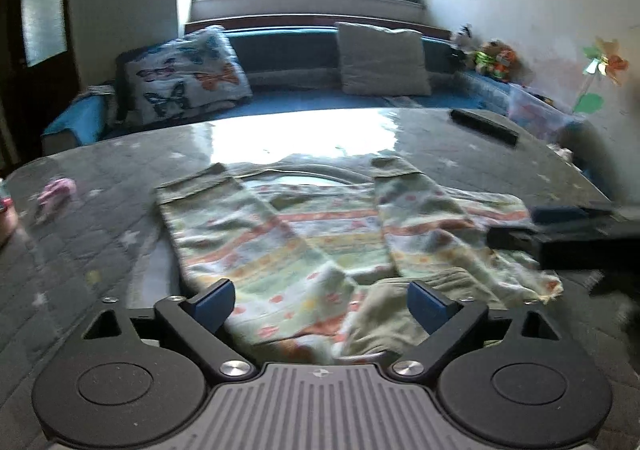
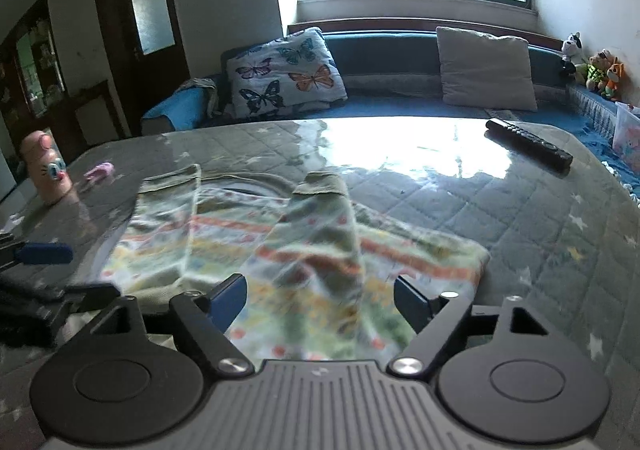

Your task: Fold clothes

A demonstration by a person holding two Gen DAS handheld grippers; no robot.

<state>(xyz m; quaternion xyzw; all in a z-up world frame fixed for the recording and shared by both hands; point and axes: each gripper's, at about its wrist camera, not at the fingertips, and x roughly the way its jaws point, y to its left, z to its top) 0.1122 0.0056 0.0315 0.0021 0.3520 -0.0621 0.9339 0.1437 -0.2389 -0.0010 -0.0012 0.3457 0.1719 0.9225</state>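
Note:
A striped, dotted long-sleeved shirt (image 1: 320, 234) lies flat on the quilted table, both sleeves folded in over its body, cuffs toward the far side. It also shows in the right wrist view (image 2: 296, 250). My left gripper (image 1: 322, 300) is open and empty, just above the shirt's near hem. My right gripper (image 2: 320, 300) is open and empty over the shirt's near right part. The right gripper shows as a dark shape with a blue pad in the left wrist view (image 1: 560, 226), and the left gripper shows at the left edge of the right wrist view (image 2: 44, 254).
The table (image 2: 520, 218) has a glossy quilted grey cover. A black remote (image 2: 528, 144) lies at the far right. A pink figurine (image 2: 46, 166) and a small pink item (image 2: 100, 171) stand at the far left. A blue sofa with cushions (image 2: 486, 68) sits behind.

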